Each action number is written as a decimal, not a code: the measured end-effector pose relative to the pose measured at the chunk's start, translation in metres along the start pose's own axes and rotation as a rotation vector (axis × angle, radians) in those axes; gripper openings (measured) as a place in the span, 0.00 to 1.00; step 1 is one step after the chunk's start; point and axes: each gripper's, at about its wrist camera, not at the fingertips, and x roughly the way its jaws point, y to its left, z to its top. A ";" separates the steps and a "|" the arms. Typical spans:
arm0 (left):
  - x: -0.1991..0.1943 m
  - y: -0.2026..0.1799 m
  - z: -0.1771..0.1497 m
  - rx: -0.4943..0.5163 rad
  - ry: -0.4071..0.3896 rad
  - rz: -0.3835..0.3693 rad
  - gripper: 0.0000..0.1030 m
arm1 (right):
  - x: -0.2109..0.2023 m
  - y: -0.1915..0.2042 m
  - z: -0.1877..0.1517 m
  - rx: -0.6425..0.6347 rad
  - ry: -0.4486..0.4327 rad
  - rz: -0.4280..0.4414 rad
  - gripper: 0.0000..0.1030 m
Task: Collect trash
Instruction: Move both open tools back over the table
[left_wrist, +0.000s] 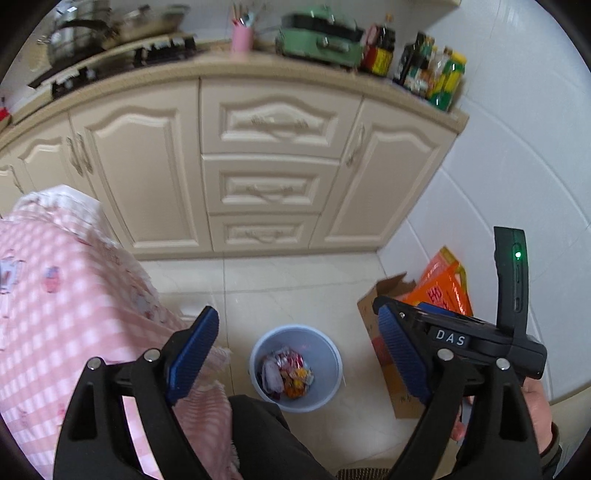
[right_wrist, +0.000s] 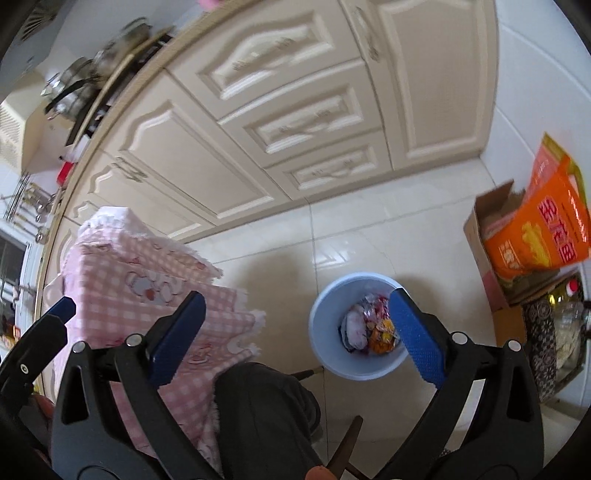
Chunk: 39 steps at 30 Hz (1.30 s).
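Note:
A pale blue trash bin (left_wrist: 295, 367) stands on the tiled floor and holds several crumpled snack wrappers (left_wrist: 286, 376). It also shows in the right wrist view (right_wrist: 360, 325), with the wrappers (right_wrist: 369, 328) inside. My left gripper (left_wrist: 299, 354) is open and empty, held high above the bin. My right gripper (right_wrist: 295, 332) is open and empty too, above and just left of the bin. The right gripper's body (left_wrist: 480, 339) shows at the right of the left wrist view.
A table with a pink checked cloth (left_wrist: 66, 295) is at the left. Cream kitchen cabinets (left_wrist: 266, 166) stand behind the bin. A cardboard box (right_wrist: 495, 258) with an orange package (right_wrist: 546, 229) stands at the right wall. My dark-trousered leg (right_wrist: 266, 413) is below.

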 end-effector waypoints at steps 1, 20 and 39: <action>-0.006 0.002 0.000 -0.002 -0.014 0.007 0.84 | -0.006 0.012 0.001 -0.021 -0.013 0.010 0.94; -0.200 0.130 -0.038 -0.174 -0.371 0.322 0.84 | -0.069 0.245 -0.029 -0.486 -0.115 0.240 0.94; -0.284 0.296 -0.118 -0.444 -0.394 0.635 0.86 | -0.023 0.426 -0.095 -0.845 -0.057 0.349 0.94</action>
